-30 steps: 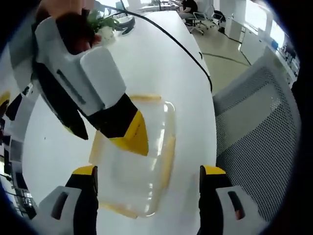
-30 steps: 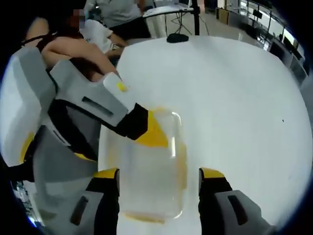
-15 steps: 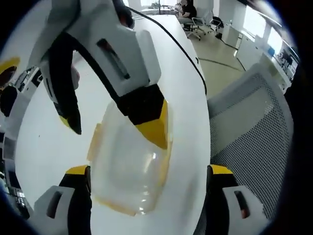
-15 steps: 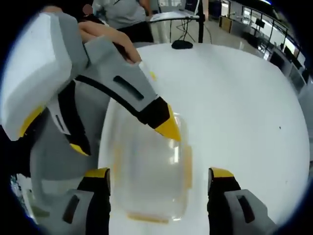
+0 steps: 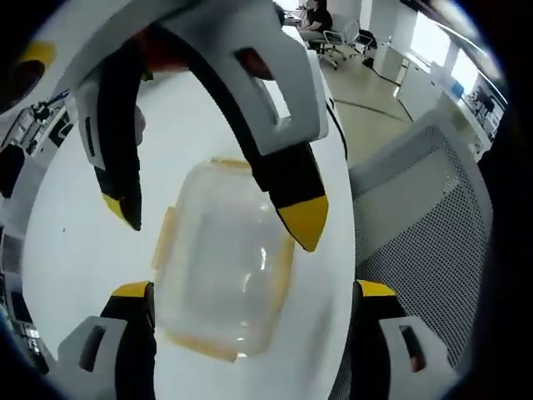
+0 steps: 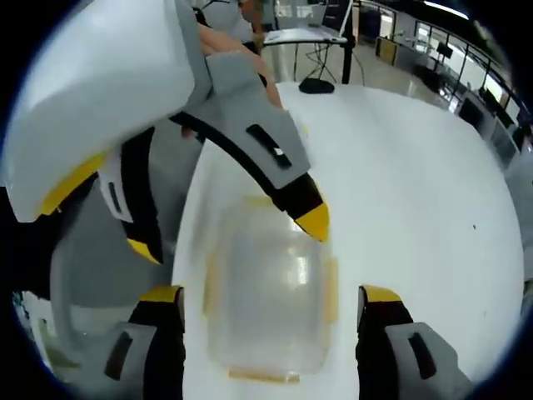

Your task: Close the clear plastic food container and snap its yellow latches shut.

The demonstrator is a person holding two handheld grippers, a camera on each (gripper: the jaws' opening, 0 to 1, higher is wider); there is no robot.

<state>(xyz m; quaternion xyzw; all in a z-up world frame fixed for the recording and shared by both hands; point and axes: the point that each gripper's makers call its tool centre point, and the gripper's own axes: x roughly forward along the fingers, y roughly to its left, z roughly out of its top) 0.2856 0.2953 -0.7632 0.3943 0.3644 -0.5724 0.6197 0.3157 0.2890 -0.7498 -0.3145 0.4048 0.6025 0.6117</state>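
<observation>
A clear plastic food container [image 5: 218, 267] lies flat on the white table [image 5: 75, 275] with its lid on and yellow latches [image 5: 283, 271] along its sides. My left gripper [image 5: 254, 293] hangs open over the near end, one jaw on each side. My right gripper [image 5: 212, 215] reaches in from above, open, its yellow tips straddling the far end. In the right gripper view the container [image 6: 266, 304] sits between the open right gripper [image 6: 271, 296], and the left gripper [image 6: 229, 235] comes in from the upper left, open, one tip at the lid's far corner. Whether the latches are snapped I cannot tell.
A grey mesh chair [image 5: 416, 217] stands just past the table's edge beside the container. A black cable [image 5: 337, 125] runs over the table there. Farther off lie a black object [image 6: 316, 85] on the white table [image 6: 416, 183] and a person's hand [image 6: 237, 54].
The right gripper's yellow tip, which lay over the lid, now sits at the container's edge. Both cameras have closed in above the container; the container itself has stayed put.
</observation>
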